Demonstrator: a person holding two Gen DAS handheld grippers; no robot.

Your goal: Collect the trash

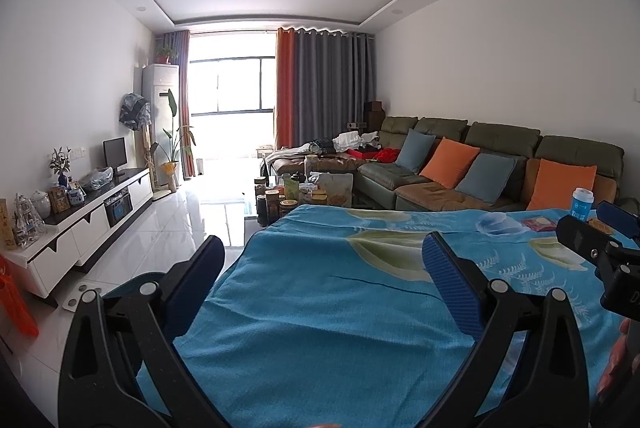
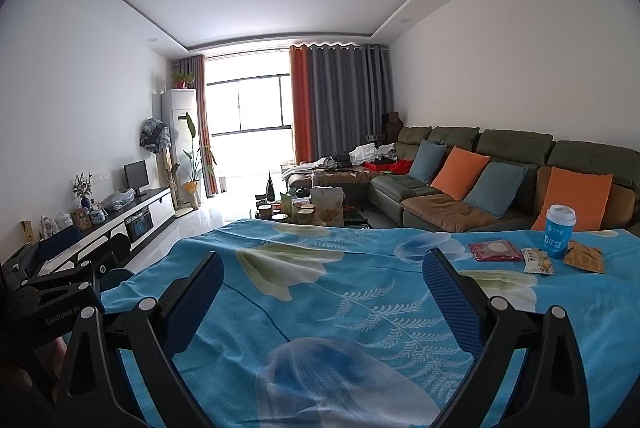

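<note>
blue cup [image 2: 559, 230] upright by wrappers [image 2: 538, 260], contents unseen; both tongs [image 2: 322, 278] apparently agape.

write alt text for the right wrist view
The open right gripper hangs over a blue floral cloth; a blue cup and three wrappers lie far right. A sofa stands behind.

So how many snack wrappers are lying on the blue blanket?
3, all in a row near the blue cup: a red wrapper left of it, a white wrapper in front, an orange wrapper right. More could hide behind the cup.
</note>
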